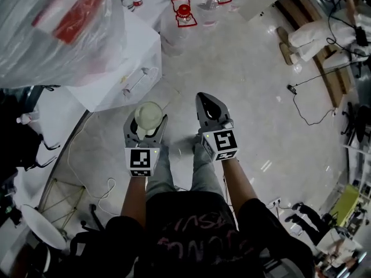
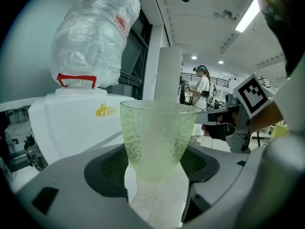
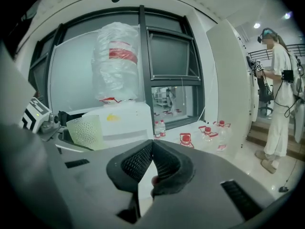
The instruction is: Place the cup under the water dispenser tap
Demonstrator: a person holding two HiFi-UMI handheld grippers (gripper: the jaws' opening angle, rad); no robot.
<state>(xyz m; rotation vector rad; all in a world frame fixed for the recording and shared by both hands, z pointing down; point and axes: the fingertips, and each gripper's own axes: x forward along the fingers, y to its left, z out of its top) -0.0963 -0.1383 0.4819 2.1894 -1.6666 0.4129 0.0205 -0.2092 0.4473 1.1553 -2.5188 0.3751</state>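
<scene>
A pale green dimpled cup (image 1: 148,117) stands upright between the pads of my left gripper (image 1: 146,127), which is shut on it. In the left gripper view the cup (image 2: 155,137) fills the middle, and the white water dispenser (image 2: 71,123) stands beyond it to the left, a short way off. A plastic-wrapped bottle (image 2: 90,37) sits on top of the dispenser. I cannot make out the tap. My right gripper (image 1: 210,106) hangs beside the left one, shut and empty. Its pads (image 3: 138,161) meet at the tips in the right gripper view, where the cup (image 3: 86,131) shows at left.
Several water bottles with red caps (image 1: 184,11) stand on the floor past the dispenser (image 1: 119,59), by the window. A person in white (image 3: 279,94) stands at the right. A cable (image 1: 307,106) lies on the floor to the right. A chair (image 1: 35,225) is at the lower left.
</scene>
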